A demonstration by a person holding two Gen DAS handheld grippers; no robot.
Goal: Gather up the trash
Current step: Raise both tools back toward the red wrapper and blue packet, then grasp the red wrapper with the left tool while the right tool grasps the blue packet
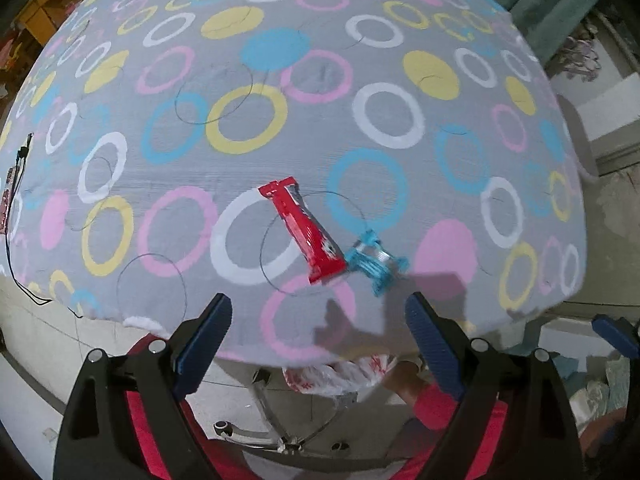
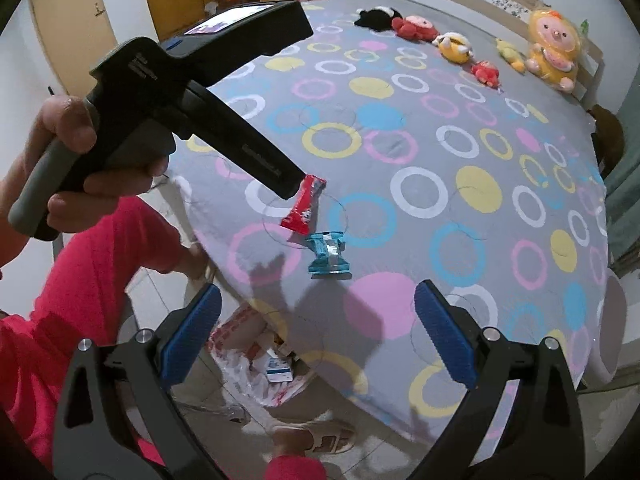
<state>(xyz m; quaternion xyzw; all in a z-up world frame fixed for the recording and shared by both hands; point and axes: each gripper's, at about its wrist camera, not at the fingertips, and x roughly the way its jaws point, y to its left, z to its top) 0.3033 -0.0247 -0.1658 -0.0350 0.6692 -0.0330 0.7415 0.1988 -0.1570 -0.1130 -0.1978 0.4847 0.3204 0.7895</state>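
A red snack wrapper (image 1: 304,232) (image 2: 304,204) lies on the grey circle-print bed sheet (image 1: 320,120) (image 2: 440,160) near its front edge. A crumpled blue wrapper (image 1: 372,260) (image 2: 328,256) lies right beside it. My left gripper (image 1: 320,340) hangs over the bed edge, just short of both wrappers, open with nothing between its blue pads (image 1: 208,344). In the right wrist view a hand holds the left gripper (image 2: 290,188) with its tip over the red wrapper. My right gripper (image 2: 318,332) is open and empty, nearer than the blue wrapper.
A white and red plastic bag (image 2: 260,360) (image 1: 336,372) holding trash sits on the floor under the bed edge. A sandalled foot (image 2: 320,436) stands by it. Several plush toys (image 2: 552,52) line the far side. A cable (image 1: 20,184) lies at the left edge.
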